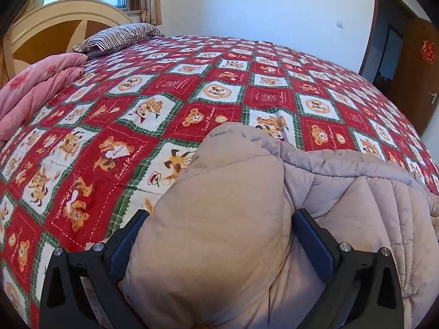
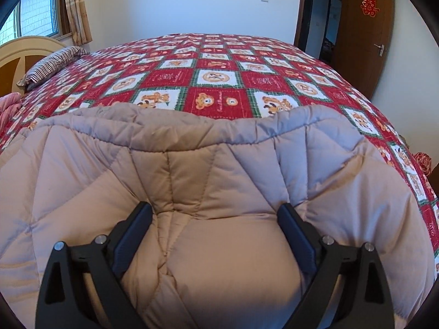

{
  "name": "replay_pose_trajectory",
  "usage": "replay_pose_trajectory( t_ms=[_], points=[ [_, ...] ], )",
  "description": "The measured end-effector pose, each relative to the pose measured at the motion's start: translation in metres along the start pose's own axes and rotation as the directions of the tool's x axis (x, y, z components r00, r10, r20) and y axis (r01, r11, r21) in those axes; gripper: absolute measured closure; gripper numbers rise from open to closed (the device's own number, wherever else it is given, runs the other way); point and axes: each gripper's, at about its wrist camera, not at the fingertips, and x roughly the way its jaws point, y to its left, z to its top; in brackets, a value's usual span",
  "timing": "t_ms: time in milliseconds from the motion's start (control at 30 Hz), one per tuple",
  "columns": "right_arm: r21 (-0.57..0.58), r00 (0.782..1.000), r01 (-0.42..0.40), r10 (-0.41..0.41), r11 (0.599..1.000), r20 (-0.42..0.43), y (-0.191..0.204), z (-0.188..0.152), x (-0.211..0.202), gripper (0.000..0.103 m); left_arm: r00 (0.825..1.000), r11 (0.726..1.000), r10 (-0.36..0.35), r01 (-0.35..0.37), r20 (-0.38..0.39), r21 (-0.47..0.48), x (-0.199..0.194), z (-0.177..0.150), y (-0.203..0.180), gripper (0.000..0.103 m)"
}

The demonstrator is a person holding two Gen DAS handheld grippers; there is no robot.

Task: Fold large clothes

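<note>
A large beige quilted padded coat (image 1: 343, 192) lies on the near part of a bed covered by a red, white and green teddy-bear quilt (image 1: 164, 96). My left gripper (image 1: 219, 216) is shut on a thick puffy fold of the coat, which bulges between the two dark fingers (image 1: 131, 235). In the right wrist view the coat (image 2: 192, 164) fills the lower half, its stitched hem facing the far side. My right gripper (image 2: 214, 208) is shut on another thick fold of the coat, over the bed quilt (image 2: 214, 82).
A folded pink blanket (image 1: 35, 87) and a striped pillow (image 1: 120, 37) lie by the headboard (image 1: 46, 27) at the far left. A window with curtains (image 2: 76, 8) is behind. A brown door (image 2: 365, 27) stands open at the right.
</note>
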Motion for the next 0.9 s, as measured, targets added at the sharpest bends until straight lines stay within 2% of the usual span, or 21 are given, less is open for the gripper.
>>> replay_pose_trajectory(
  t_ms=[100, 167, 233, 300, 400, 467, 567, 633, 900],
  points=[
    [-0.02, 0.999, 0.021, -0.021, 1.0, -0.024, 0.004, 0.003, 0.0, 0.008, 0.999, 0.999, 0.032, -0.033, -0.022, -0.019, -0.016, 0.005, 0.002, 0.001],
    [-0.03, 0.999, 0.037, -0.038, 0.999, -0.032, 0.004, 0.008, -0.007, 0.008, 0.999, 0.998, 0.027, -0.025, 0.033, -0.05, -0.045, 0.008, 0.0, 0.001],
    [-0.015, 0.997, 0.075, -0.074, 0.997, 0.008, 0.006, 0.012, -0.024, 0.009, 0.995, 0.998, 0.011, -0.005, 0.095, -0.061, -0.067, 0.01, -0.008, 0.001],
    [0.019, 0.994, 0.066, -0.067, 0.998, 0.086, 0.014, 0.021, -0.046, 0.008, 0.99, 1.0, 0.008, -0.007, 0.139, -0.007, -0.078, 0.013, -0.027, 0.001],
    [0.003, 0.991, 0.032, -0.032, 0.999, 0.129, 0.039, 0.036, -0.056, 0.008, 0.984, 0.992, 0.071, -0.086, 0.164, 0.087, -0.07, 0.01, -0.054, 0.001],
    [-0.032, 0.992, 0.046, -0.042, 0.998, 0.118, 0.056, 0.043, -0.046, 0.008, 0.985, 0.985, 0.123, -0.137, 0.125, 0.107, -0.049, 0.005, -0.06, 0.001],
    [-0.051, 0.996, 0.075, -0.071, 0.996, 0.061, 0.069, 0.043, -0.015, 0.008, 0.99, 0.993, 0.098, -0.105, 0.104, 0.06, -0.035, -0.002, -0.051, 0.001],
    [-0.023, 0.998, 0.057, -0.056, 0.998, 0.039, 0.066, 0.039, -0.003, 0.008, 0.992, 0.997, 0.074, -0.078, 0.1, 0.031, -0.031, -0.005, -0.045, 0.001],
    [-0.039, 0.998, 0.056, -0.055, 0.998, 0.022, 0.07, 0.033, 0.014, 0.001, 0.994, 0.995, 0.087, -0.09, 0.065, 0.045, -0.016, -0.01, -0.053, 0.001]
  ],
)
